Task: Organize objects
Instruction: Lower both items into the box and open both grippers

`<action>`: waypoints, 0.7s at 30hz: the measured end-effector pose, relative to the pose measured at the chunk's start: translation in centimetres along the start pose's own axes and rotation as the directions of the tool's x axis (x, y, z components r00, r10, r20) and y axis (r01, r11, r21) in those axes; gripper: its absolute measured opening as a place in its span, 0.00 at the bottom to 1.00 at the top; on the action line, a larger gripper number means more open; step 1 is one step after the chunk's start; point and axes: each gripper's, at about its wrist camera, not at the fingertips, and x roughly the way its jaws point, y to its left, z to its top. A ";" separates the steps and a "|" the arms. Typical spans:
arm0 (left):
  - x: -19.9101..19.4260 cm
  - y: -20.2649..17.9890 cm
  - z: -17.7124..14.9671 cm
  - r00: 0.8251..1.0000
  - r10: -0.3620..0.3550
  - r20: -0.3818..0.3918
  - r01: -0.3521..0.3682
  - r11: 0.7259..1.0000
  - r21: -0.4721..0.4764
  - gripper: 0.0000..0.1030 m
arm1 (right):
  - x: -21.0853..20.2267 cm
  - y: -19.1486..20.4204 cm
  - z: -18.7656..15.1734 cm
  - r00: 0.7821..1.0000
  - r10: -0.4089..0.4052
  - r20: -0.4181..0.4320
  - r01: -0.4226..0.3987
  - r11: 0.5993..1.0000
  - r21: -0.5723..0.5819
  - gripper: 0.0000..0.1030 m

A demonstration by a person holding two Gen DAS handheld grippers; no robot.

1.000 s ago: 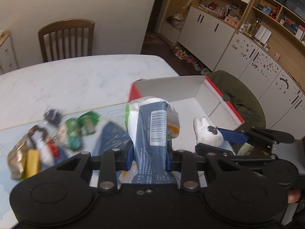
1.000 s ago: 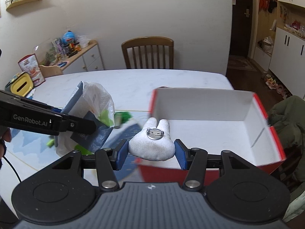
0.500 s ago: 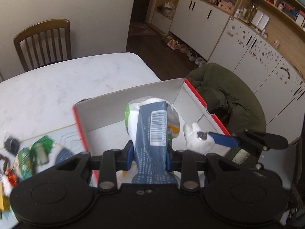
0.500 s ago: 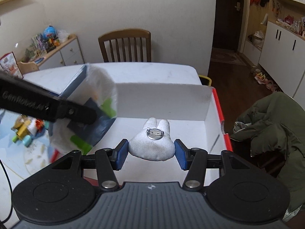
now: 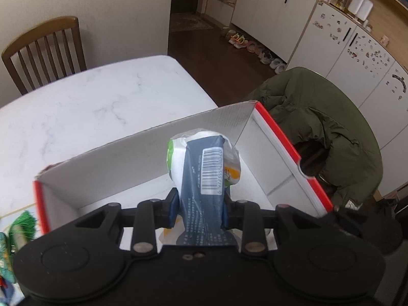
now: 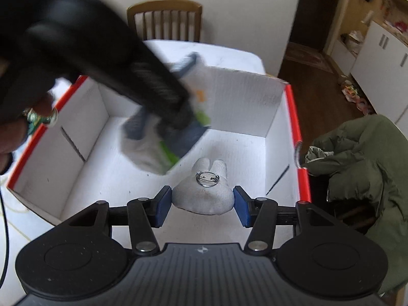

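A dark-blue and white snack packet [image 5: 204,176] with a barcode hangs upright over the white-lined, red-rimmed box [image 6: 293,117], while a white rabbit-shaped plush brooch [image 6: 204,191], pin-side up, seemingly rests on its floor.

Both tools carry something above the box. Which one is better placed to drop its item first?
Probably the right tool: its white plush rabbit sits low over the bare box floor. The left tool grips its packet higher up.
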 end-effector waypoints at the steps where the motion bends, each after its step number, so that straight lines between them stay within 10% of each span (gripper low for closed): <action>1: 0.7 0.3 0.3 1.000 -0.010 -0.019 0.009 0.999 -0.042 0.30 | 0.2 0.0 0.0 1.000 -0.004 -0.007 0.004 1.000 -0.010 0.51; 21: 8.4 -1.3 1.3 0.989 0.009 -0.149 -0.014 1.000 -0.027 0.31 | 4.7 -0.9 0.2 0.982 0.035 -0.184 -0.037 0.999 -0.010 0.52</action>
